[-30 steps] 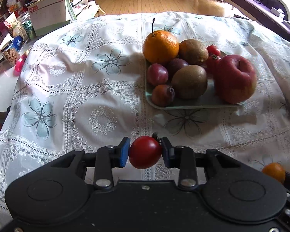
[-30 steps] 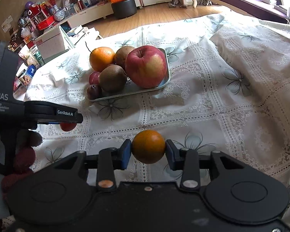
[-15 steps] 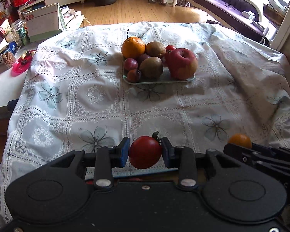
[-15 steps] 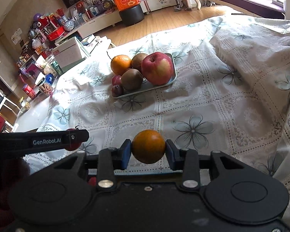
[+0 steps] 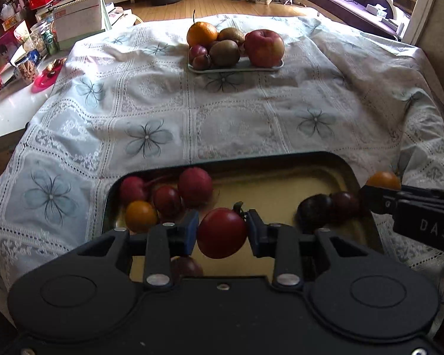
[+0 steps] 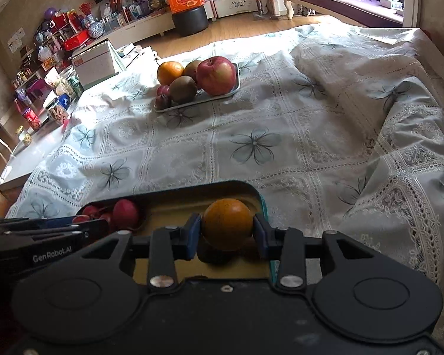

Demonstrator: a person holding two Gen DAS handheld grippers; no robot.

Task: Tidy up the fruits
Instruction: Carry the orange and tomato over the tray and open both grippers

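My left gripper (image 5: 222, 232) is shut on a red cherry tomato (image 5: 222, 233) and holds it above a shallow tin tray (image 5: 281, 183) at the table's near edge. The tray holds several small red, dark and orange fruits (image 5: 165, 198). My right gripper (image 6: 227, 232) is shut on a small orange fruit (image 6: 227, 223) over the tray's right end (image 6: 259, 196); it also shows in the left wrist view (image 5: 383, 180). A far plate (image 5: 236, 68) carries an orange (image 5: 202, 34), kiwis, plums and a red apple (image 5: 265, 48).
A white lace tablecloth with flower prints (image 5: 222, 118) covers the table and bunches up at the right (image 6: 399, 103). A side counter with jars and cans (image 5: 20, 68) stands to the left. A cardboard box (image 5: 77, 20) sits behind it.
Both grippers have drawn back from the far plate to the table's near edge with their fruits. The tin tray has come into view beneath them.
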